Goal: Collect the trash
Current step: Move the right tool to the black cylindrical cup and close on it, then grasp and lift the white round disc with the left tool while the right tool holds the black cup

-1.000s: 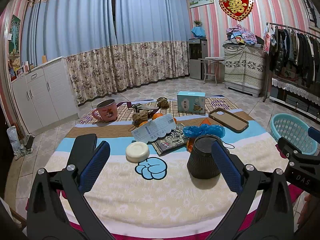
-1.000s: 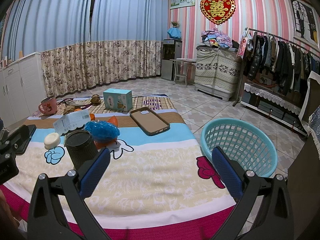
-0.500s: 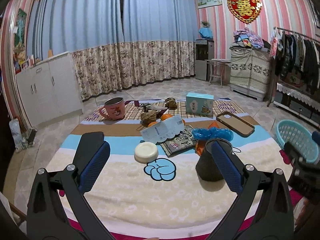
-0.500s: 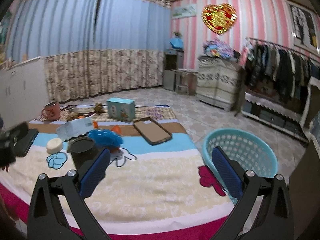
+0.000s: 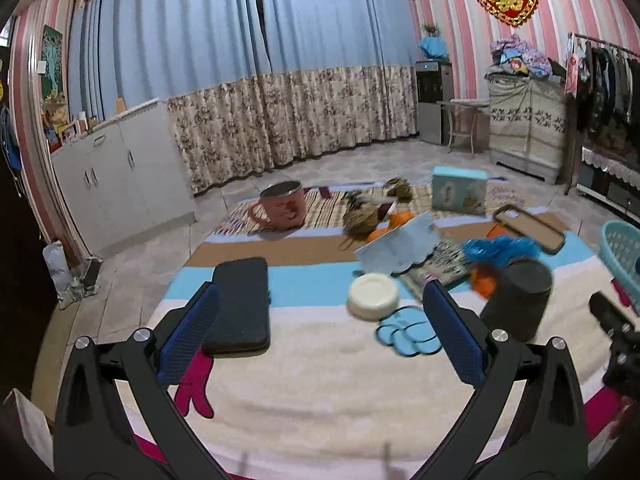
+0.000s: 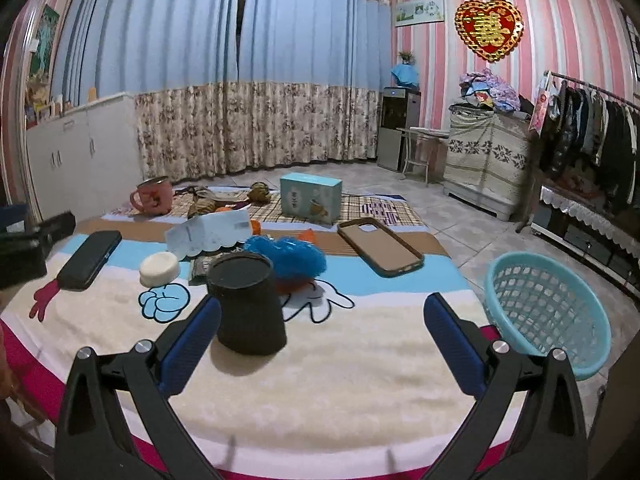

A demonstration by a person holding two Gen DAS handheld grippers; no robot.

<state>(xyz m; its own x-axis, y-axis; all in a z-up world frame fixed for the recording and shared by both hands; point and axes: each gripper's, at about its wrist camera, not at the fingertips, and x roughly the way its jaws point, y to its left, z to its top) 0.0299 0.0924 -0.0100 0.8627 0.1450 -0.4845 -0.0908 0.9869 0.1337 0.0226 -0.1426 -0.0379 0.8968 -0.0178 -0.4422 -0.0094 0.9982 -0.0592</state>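
Note:
Trash lies mid-table: a white paper slip (image 5: 394, 246) (image 6: 210, 234), a crumpled blue plastic bag (image 5: 500, 248) (image 6: 288, 254), orange peel (image 5: 482, 282) and a printed wrapper (image 5: 440, 266). A teal mesh basket (image 6: 548, 312) (image 5: 622, 252) stands off the table's right edge. My left gripper (image 5: 320, 294) hovers open and empty over the near left of the table. My right gripper (image 6: 322, 304) is open and empty, just in front of an upturned dark cup (image 6: 248, 304) (image 5: 514, 304).
On the cartoon blanket (image 6: 360, 368) lie a black case (image 5: 240, 304) (image 6: 90, 258), a white round puck (image 5: 374, 296), a brown phone case (image 6: 380, 246), a teal box (image 6: 310, 198) and a pink mug (image 5: 282, 206). White cabinets (image 5: 120, 168) stand on the left, a clothes rack (image 6: 592, 132) on the right.
The left wrist view has swung left, bringing the black case into sight. The right gripper has shifted left, so the dark cup now sits near its left finger. Both stay open.

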